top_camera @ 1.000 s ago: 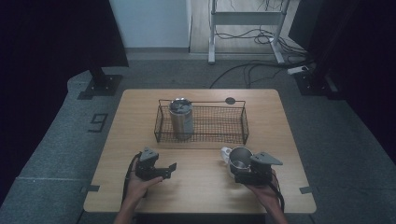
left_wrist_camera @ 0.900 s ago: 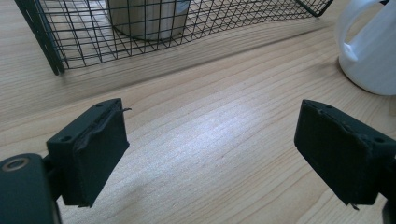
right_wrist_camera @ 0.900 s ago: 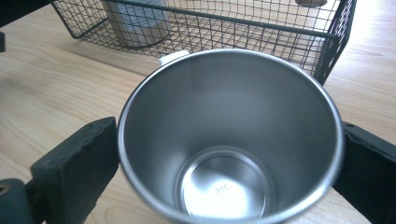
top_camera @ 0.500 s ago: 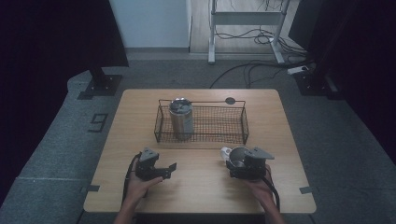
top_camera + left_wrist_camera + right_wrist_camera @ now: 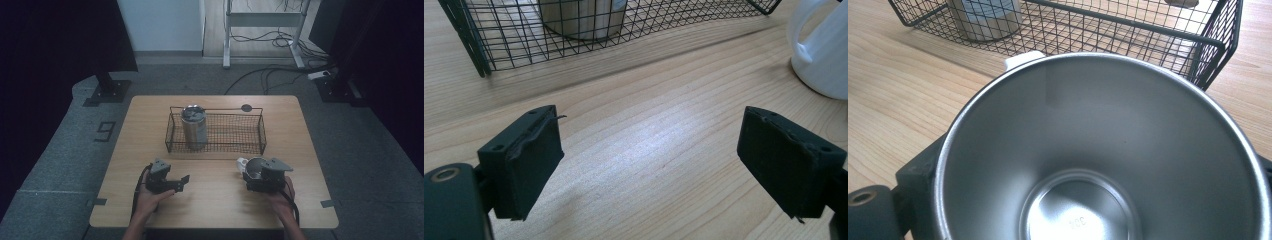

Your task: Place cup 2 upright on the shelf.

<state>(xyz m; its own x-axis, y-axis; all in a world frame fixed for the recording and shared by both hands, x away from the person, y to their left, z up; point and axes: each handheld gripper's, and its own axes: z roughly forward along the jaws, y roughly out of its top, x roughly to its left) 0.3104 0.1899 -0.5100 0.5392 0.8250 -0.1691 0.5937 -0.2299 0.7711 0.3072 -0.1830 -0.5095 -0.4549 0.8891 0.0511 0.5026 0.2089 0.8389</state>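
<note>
Steel cup [image 5: 1103, 150] with a white handle [image 5: 1020, 58] stands upright on the table [image 5: 215, 210], near the front edge on the person's right, just in front of the wire basket [image 5: 250, 142] and apart from it. Right gripper view looks straight down into its bright bowl; the cup sits between that gripper's black jaws, one jaw showing against the wall at lower left. Right gripper [image 5: 261, 176] straddles the cup from the person's side. Its jaws have just been closing with the cup between them; cannot tell whether the pads press on the wall yet. Cup's white outside and handle also appear at upper right of the left gripper view [image 5: 824, 50]. Left gripper [image 5: 172, 181] rests low over bare wood at front left, well apart from the cup, held in the left hand [image 5: 147, 197]. Its jaws have just been closing, yet they stand apart with nothing between them. Basket lies across the table's middle; a metal can [image 5: 193, 126] stands upright inside at its left end.
</note>
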